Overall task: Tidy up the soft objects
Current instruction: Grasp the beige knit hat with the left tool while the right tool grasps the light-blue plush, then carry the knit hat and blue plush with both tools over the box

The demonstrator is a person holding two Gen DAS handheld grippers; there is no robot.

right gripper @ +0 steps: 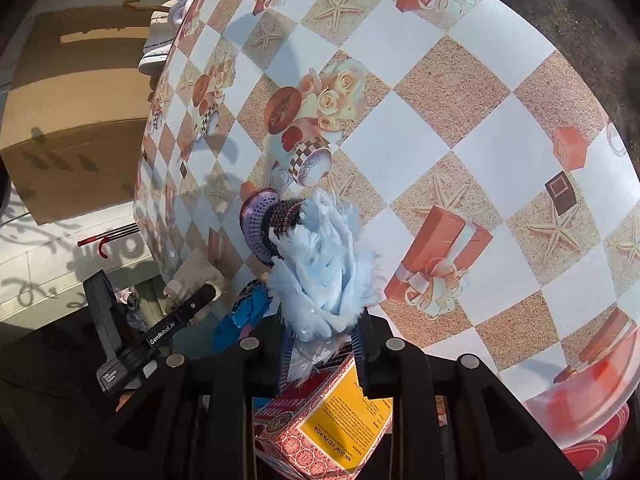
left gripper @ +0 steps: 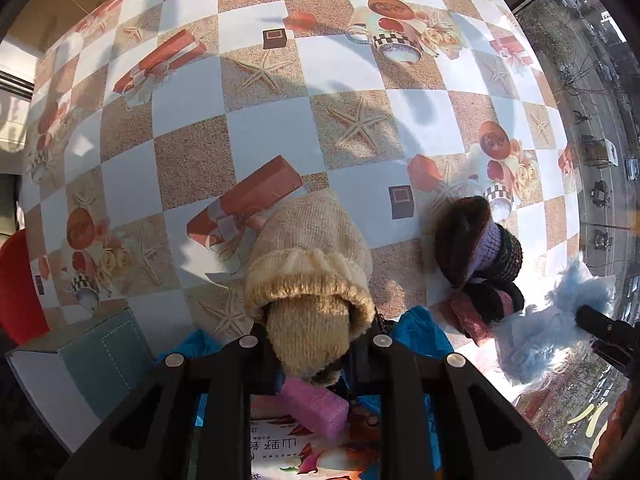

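My left gripper (left gripper: 314, 354) is shut on a beige knitted glove (left gripper: 308, 272), held just above the checkered tablecloth (left gripper: 256, 128). My right gripper (right gripper: 322, 346) is shut on a fluffy light-blue soft item (right gripper: 320, 276); that item also shows at the right of the left wrist view (left gripper: 548, 328). A dark striped knitted glove (left gripper: 480, 248) lies on the table between the two held items, and shows just beyond the blue item in the right wrist view (right gripper: 268, 224). The beige glove and left gripper finger (right gripper: 192, 304) show at the left of the right wrist view.
A blue plastic bag (left gripper: 420, 332), a pink sponge (left gripper: 316, 406) and a printed packet (left gripper: 304, 456) lie below my left gripper. A teal box (left gripper: 100, 356) stands at left. A red-and-yellow carton (right gripper: 324, 420) sits under my right gripper. Cardboard box (right gripper: 76, 120) beyond the table edge.
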